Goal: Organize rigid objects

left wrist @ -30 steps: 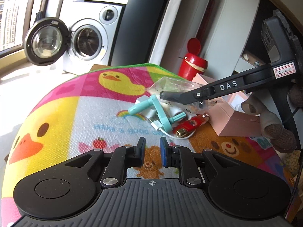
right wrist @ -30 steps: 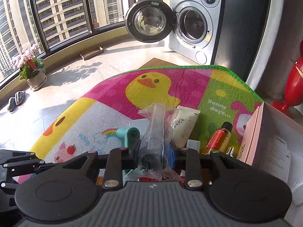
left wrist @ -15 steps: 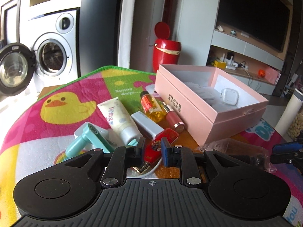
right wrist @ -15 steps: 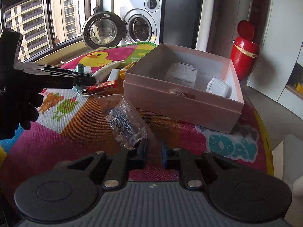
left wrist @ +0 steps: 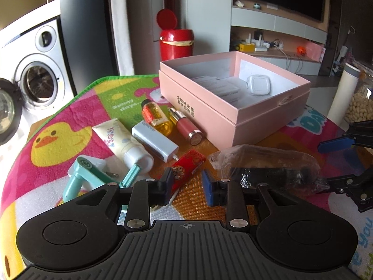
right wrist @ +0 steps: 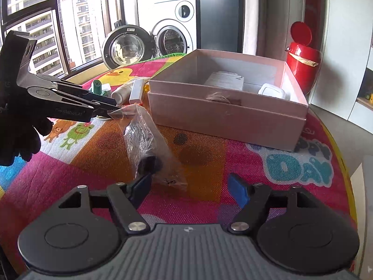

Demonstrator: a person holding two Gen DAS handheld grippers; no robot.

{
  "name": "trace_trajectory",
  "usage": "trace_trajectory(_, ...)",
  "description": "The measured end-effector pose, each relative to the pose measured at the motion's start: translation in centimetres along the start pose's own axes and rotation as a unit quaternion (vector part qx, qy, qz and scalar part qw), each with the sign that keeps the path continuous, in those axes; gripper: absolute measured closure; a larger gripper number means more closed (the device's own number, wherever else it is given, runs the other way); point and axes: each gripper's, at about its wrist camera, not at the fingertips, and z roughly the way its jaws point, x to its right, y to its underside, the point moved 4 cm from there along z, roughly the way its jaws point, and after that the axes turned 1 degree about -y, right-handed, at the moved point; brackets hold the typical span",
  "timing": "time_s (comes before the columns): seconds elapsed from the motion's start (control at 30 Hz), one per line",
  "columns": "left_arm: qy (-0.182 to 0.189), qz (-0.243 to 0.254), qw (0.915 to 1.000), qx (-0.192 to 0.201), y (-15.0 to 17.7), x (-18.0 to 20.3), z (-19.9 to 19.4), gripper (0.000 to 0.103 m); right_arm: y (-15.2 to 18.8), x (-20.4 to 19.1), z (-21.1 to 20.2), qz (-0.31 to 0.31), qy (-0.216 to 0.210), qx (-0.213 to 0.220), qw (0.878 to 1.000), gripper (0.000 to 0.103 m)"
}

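From my remote station I count one pink box (left wrist: 235, 114), two bottles (left wrist: 155, 117), one tube (left wrist: 123, 140), one white charger (left wrist: 155, 141), one red lighter (left wrist: 187, 166), one teal tool (left wrist: 80, 177), one clear bag (left wrist: 268, 165) and two white items in the box.

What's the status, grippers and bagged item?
Left gripper open, at red case. Right gripper open; plastic bag ungripped on mat. Pink box open beside it.

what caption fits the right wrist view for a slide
Open right tongs beside a clear bag on the mat, left tongs at its far end, pink box behind.
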Motion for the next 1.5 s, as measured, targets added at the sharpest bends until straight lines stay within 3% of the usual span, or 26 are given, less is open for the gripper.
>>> trace_trajectory(0.17, -0.027, -0.029, 0.9992, -0.001, -0.3, -1.6, 0.6, 0.070, 0.1, -0.1, 0.0, -0.001, 0.001, 0.004, 1.000, 0.020)
trace_trajectory(0.4, -0.003, -0.056, 0.9984, -0.009, 0.0, -3.1, 1.5, 0.059, 0.3, -0.1, -0.1, 0.002, -0.005, 0.005, 1.000, 0.017)
trace_trajectory(0.57, -0.016, -0.054, 0.9983, -0.017, 0.6, -2.3, 1.1, 0.066, 0.3, 0.0, -0.2, 0.006, -0.008, 0.007, 1.000, 0.017)
trace_trajectory(0.63, -0.006, -0.050, 0.9986, -0.014, 0.9, -1.4, 0.4, 0.075, 0.3, 0.1, -0.3, 0.007, -0.008, 0.008, 1.000, 0.016)
trace_trajectory(0.8, -0.007, -0.003, 0.9999, -0.013, 2.4, 2.4, -1.4, 0.075, 0.3, 0.1, -0.3, 0.010, -0.008, 0.006, 1.000, 0.013)
trace_trajectory(0.87, -0.007, 0.001, 0.9999, -0.014, 2.8, 3.4, -2.0, 0.075, 0.3, 0.2, -0.2, 0.011, -0.007, 0.002, 1.000, 0.006)
trace_trajectory(1.03, 0.007, -0.025, 0.9995, -0.017, 3.2, 4.2, -2.9, 0.073, 0.2, 0.3, 0.1, 0.018, -0.011, -0.005, 1.000, 0.000)
trace_trajectory(1.17, -0.020, -0.020, 0.9996, -0.005, 3.2, 4.3, -3.8, 0.074, 0.3, 0.8, 0.0, 0.036, -0.024, 0.000, 0.999, 0.000)
trace_trajectory(1.27, -0.038, -0.050, 0.9980, -0.003, 2.9, 2.9, -3.7, 0.075, 0.3, 1.0, -0.1, 0.045, -0.032, 0.001, 0.998, 0.000)
trace_trajectory(1.4, -0.017, -0.093, 0.9955, -0.006, 2.6, 1.7, -2.6, 0.074, 0.3, 0.6, 0.1, 0.031, -0.024, -0.010, 0.999, 0.000)
trace_trajectory(1.5, -0.019, -0.098, 0.9949, -0.010, 2.2, 1.6, -1.3, 0.072, 0.3, 0.1, 0.4, 0.007, -0.012, -0.024, 1.000, 0.000)
